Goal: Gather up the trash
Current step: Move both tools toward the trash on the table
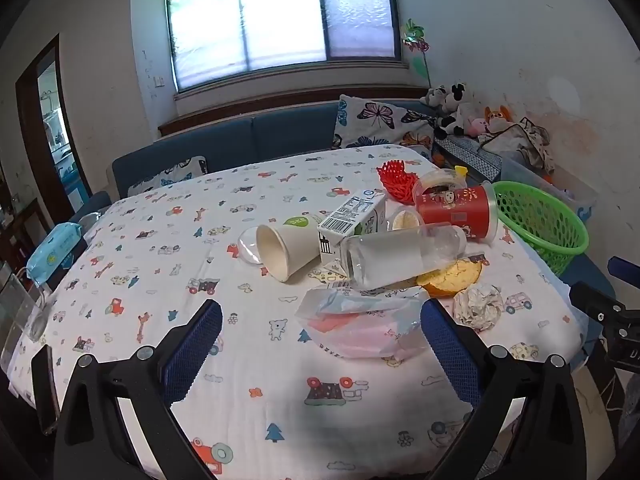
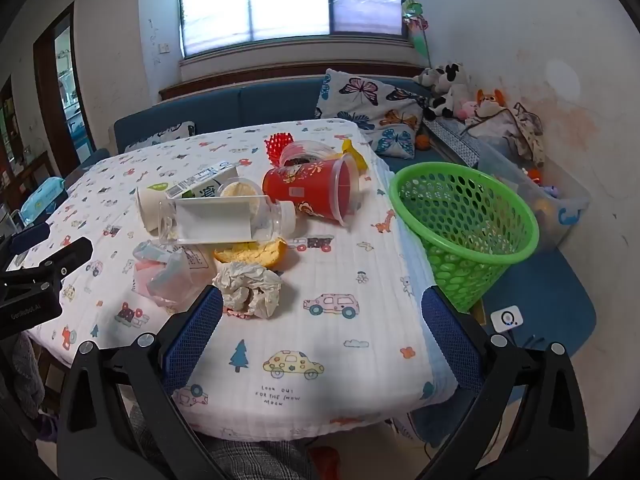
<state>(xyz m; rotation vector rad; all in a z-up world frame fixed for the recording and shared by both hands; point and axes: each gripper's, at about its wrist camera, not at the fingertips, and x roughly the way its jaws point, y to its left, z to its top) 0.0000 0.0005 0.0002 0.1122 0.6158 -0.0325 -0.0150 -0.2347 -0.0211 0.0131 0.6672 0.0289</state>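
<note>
A heap of trash lies on the patterned tablecloth [image 1: 160, 256]: a tipped paper cup [image 1: 282, 250], a milk carton [image 1: 352, 220], a clear plastic bottle [image 1: 404, 256] lying flat, a red plastic cup [image 1: 456, 210] on its side, an orange peel [image 1: 450, 278], a crumpled paper ball [image 2: 250, 288] and a pink-and-blue plastic wrapper [image 1: 360, 324]. My left gripper [image 1: 320, 344] is open just before the wrapper. My right gripper [image 2: 322, 328] is open near the table's front edge, its left finger beside the paper ball. A green mesh basket [image 2: 468, 224] stands at the table's right edge.
A red net [image 1: 396, 182] and a clear lidded tub [image 1: 440, 182] lie behind the heap. A blue wipes pack [image 1: 52, 254] sits at the table's left edge. A blue sofa with butterfly cushions [image 2: 372, 100] and plush toys [image 2: 448, 88] runs behind and right of the table.
</note>
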